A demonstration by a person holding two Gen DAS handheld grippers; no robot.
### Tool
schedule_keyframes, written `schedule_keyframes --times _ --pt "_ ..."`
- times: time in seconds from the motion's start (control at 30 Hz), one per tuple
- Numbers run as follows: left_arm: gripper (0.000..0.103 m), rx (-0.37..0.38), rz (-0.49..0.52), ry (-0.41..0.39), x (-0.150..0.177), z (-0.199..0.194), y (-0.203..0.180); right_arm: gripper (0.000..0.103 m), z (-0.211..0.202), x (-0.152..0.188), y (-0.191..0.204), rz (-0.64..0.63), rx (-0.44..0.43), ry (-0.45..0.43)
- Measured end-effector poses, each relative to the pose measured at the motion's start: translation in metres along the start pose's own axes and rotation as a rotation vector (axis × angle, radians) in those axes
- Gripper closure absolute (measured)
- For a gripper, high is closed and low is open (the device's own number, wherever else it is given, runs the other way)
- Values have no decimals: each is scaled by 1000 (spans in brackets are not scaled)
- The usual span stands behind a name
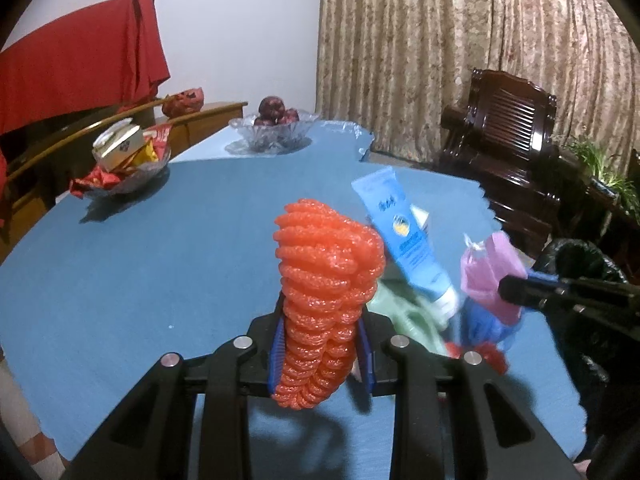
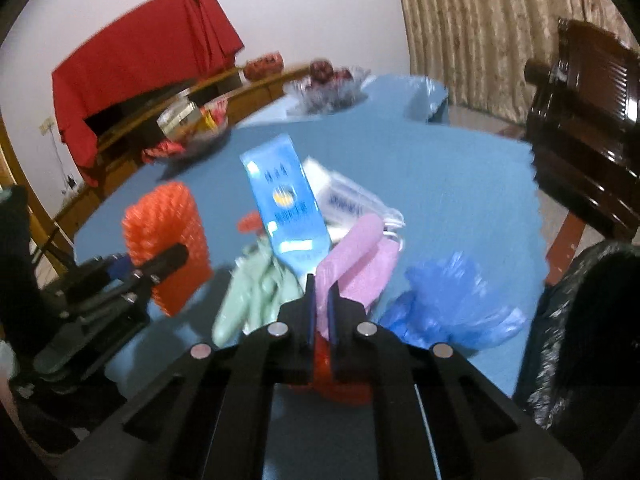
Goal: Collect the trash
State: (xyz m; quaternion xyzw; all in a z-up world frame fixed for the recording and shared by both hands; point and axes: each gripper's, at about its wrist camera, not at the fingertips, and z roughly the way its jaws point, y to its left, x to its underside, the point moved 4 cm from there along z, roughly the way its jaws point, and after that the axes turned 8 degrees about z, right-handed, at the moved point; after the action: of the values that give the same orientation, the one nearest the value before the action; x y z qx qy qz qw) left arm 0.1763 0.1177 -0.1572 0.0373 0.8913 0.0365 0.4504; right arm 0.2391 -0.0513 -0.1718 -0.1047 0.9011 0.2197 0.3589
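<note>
The left gripper (image 1: 322, 344) clamps an orange foam fruit net (image 1: 326, 280) upright above the blue tablecloth (image 1: 160, 264), lifted clear, I'd judge, for carrying to the black trash bag (image 2: 592, 320) at the cloth's right edge. The right gripper (image 2: 322, 312) is pinched shut on a pink wrapper (image 2: 356, 264), apparently with something red below it. Around the wrapper lie a blue tube (image 2: 284, 208), a crumpled green bag (image 2: 256, 292) and a blue plastic bag (image 2: 452, 304), bunched near the trash bag. The tube's lettering is too blurred to read.
</note>
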Motion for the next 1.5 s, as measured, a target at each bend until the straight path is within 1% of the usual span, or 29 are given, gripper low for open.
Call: schedule_keyframes --times 0.1,0.3,0.47,0.6,0.73,0.87,1.03,1.2,1.27,1.33,1.37,1.4,1.43,1.5 --pt "73 23 8 -25 -10 -10 -9 99 -25 -12 -1 -5 -11 -56" --pt "73 102 26 -78 -34 -31 -42 99 -68 -25 -8 -3 2 -136" --pt "73 195 59 -115 -52 -41 -83 99 -105 -26 -35 28 61 -183" --pt "73 277 87 -122 -63 -41 -123 99 -135 -19 -72 65 136 -208" --pt "73 351 132 -133 -70 -40 -169 99 -159 -8 -111 106 217 -220" --pt "73 414 162 -128 -73 -36 -210 99 -176 7 -148 145 291 -222" --pt "73 477 210 -113 -71 -27 -258 99 -187 28 -189 206 358 -207" --pt "73 527 241 -88 -66 -17 -293 98 -187 48 -217 251 406 -179" --pt "72 550 245 -73 -63 -11 -307 94 -187 56 -226 264 426 -166" --pt "67 570 250 -55 -61 -6 -315 93 -186 62 -234 266 462 -154" --pt "58 573 251 -49 -60 -5 -318 90 -184 66 -238 265 483 -142" --pt "47 581 251 -46 -61 -4 -321 84 -183 71 -242 272 498 -132" --pt "42 585 250 -43 -61 -4 -321 78 -185 76 -247 283 506 -128" --pt "32 584 251 -51 -60 -5 -320 49 -186 82 -252 298 520 -129"
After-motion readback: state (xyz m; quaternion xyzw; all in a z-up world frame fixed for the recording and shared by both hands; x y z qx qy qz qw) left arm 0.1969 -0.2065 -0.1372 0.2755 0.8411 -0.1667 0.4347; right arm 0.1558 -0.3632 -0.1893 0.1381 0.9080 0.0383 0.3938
